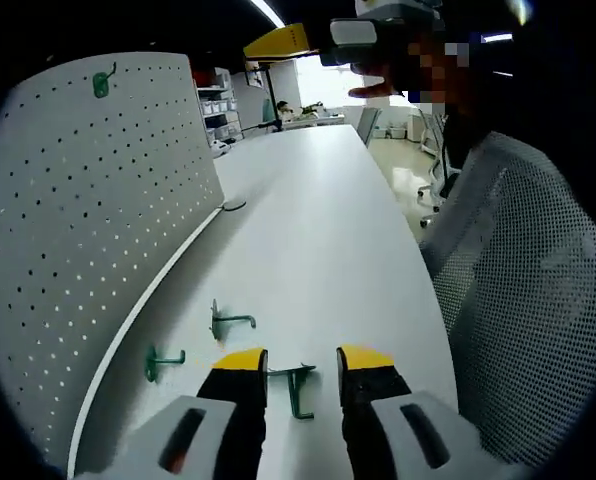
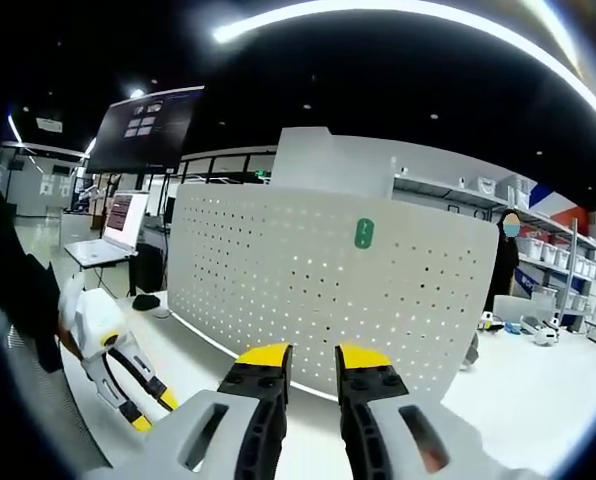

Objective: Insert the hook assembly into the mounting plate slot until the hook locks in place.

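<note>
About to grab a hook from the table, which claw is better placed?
Left claw: open, just above a green hook on the table. Right claw faces the pegboard.

Open-plan lab: white pegboard (image 2: 318, 290), long workbench (image 1: 318, 230), shelving (image 2: 538, 210), overhead monitor (image 2: 143, 128).

no text can be read. the hanging screen (image 2: 146, 128) at upper left and the laptop (image 2: 120, 222) below it show content too small to make out.
</note>
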Motion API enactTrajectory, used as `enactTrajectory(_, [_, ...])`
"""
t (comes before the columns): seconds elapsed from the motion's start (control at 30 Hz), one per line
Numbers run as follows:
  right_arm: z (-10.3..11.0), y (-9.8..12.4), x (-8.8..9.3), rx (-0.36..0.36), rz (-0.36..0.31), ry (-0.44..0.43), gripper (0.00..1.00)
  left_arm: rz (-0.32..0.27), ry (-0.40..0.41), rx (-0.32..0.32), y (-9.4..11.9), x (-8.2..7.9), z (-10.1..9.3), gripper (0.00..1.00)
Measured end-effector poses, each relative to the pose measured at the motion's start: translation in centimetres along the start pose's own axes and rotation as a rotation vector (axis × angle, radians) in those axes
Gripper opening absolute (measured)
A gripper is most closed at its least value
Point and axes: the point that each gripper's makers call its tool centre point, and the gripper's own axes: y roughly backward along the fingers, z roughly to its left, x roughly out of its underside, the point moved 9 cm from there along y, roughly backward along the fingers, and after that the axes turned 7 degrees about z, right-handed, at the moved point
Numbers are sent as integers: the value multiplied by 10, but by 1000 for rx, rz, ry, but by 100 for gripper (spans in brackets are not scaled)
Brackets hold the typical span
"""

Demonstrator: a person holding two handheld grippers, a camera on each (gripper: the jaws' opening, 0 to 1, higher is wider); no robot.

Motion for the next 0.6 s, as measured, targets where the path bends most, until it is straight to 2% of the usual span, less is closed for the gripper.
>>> enactTrajectory(0.27, [-4,1,1,-1,-1,-25,15,30,-19,15,-10,3,2,26])
enactTrajectory(0.6, [-4,-1,1,-6,-2,-29,15,63,-41,16,-13,9,3,22])
